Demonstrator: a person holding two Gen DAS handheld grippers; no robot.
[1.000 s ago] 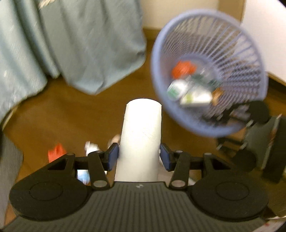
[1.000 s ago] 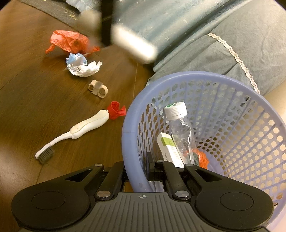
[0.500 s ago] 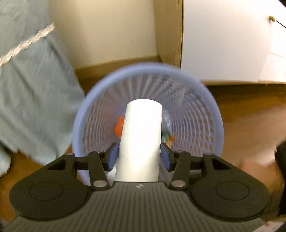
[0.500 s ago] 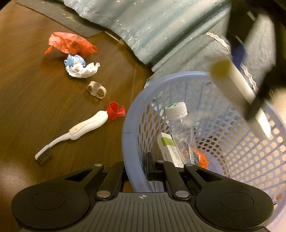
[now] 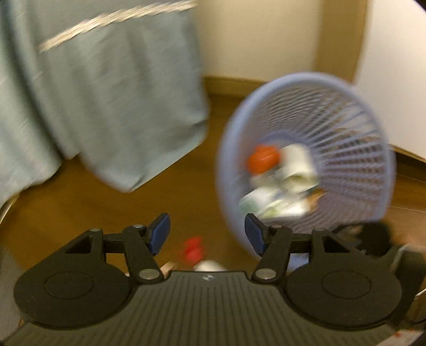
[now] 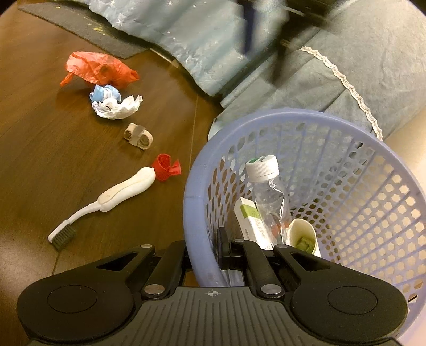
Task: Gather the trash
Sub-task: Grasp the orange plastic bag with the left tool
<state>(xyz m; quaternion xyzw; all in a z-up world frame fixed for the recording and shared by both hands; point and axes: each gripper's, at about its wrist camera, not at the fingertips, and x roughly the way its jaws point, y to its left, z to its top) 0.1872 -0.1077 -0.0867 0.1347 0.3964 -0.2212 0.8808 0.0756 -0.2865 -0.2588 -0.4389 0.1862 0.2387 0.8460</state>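
My right gripper [image 6: 203, 247] is shut on the rim of the lavender mesh basket [image 6: 372, 165]. Inside lie a clear bottle [image 6: 269, 197], a green-and-white box [image 6: 251, 221] and a white cardboard tube [image 6: 303, 237]. My left gripper [image 5: 207, 234] hangs open and empty above the floor, left of the basket [image 5: 354, 149], in a blurred view. On the wooden floor lie a white brush [image 6: 111, 199], a red scrap [image 6: 166, 170], a tan taped roll [image 6: 138, 135], crumpled white and blue paper [image 6: 114, 103] and a red plastic bag [image 6: 98, 69].
Teal bedding [image 6: 332, 66] with a lace trim hangs behind the basket, and a dark mat [image 6: 87, 32] lies at the far left. A cream wall and wooden baseboard [image 5: 239, 85] stand beyond the basket. The blurred left gripper [image 6: 261, 24] crosses the top of the right wrist view.
My left gripper opened and let the white tube go into the basket, then swung back to the left. The right gripper kept its hold on the rim.
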